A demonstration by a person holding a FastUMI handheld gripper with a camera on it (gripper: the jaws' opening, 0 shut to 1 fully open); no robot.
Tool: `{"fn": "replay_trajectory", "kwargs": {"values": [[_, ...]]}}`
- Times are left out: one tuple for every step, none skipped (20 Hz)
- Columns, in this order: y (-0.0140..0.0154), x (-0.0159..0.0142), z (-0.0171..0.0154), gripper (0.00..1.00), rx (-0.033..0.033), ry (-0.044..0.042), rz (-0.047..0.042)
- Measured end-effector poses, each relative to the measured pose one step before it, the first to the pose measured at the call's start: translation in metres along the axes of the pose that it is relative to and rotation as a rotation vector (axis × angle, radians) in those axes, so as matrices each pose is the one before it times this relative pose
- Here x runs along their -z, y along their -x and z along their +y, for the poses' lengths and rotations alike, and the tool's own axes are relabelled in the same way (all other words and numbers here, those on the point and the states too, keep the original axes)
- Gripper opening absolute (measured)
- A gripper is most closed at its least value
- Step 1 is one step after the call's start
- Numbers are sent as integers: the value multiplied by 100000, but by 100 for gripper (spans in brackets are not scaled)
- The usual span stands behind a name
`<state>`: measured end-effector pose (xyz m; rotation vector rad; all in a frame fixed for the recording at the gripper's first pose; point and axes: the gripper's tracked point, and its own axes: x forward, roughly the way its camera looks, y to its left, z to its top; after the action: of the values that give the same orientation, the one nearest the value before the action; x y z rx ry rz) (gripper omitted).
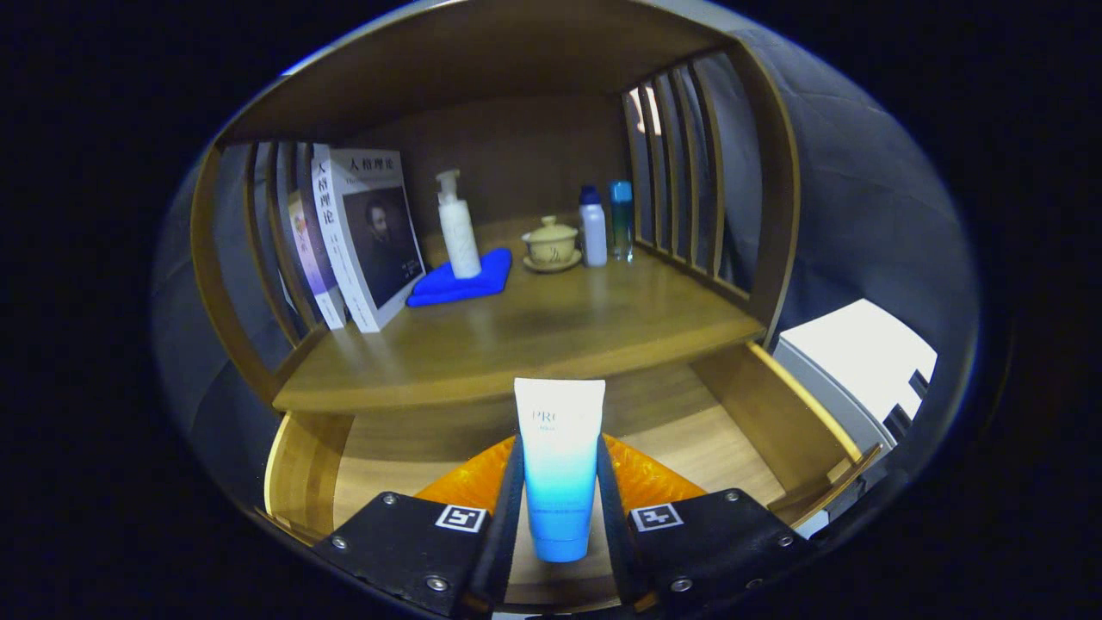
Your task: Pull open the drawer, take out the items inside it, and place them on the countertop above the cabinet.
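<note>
A white-to-blue squeeze tube (559, 465) stands upright between my fingers, and my gripper (559, 495) is shut on it, both fingers pressing its sides. It hangs over the pulled-open wooden drawer (758, 405), whose floor shows below and behind it. An orange item (469, 482) lies in the drawer behind the fingers, partly hidden by them. The countertop (534, 336) of the cabinet lies just beyond the tube's top.
On the countertop stand books (366, 237) at the left, a white pump bottle (457, 228) on a blue cloth (461, 280), a lidded cup on a saucer (551, 245) and two small bottles (605, 224). Slatted wooden sides (680, 172) and a roof enclose the shelf.
</note>
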<state>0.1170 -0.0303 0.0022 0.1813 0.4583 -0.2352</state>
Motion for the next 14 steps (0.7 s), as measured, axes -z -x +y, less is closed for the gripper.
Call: {"fn": "replay_trajectory", "kwargs": {"values": [[233,-799,-247,47,1127,792,-3022],[246,-689,79,47,-191,400,-2260],[-6,-605,317,47,-522,444,-1302],[-35,-614,78,47,282,845,-984],[-178,-700,185,47,-694,911,-936],[-151,-563,416,47,-1064,10,-400],[-378,-559,284,47,-641,-150,-694],[-229,-774,290,47,-782,164,-1067],[-569,-438,188,47,-310,404,50],[-347,-513,268,47,-1182,827,-322],[-681,-536,228,47,-465,170,142],[-785,-710,328,47,-1446,853,-1107],[-698,-184,-249,47,319,1226,795],[-763,-324,-120,47,336,2114,-39]]}}
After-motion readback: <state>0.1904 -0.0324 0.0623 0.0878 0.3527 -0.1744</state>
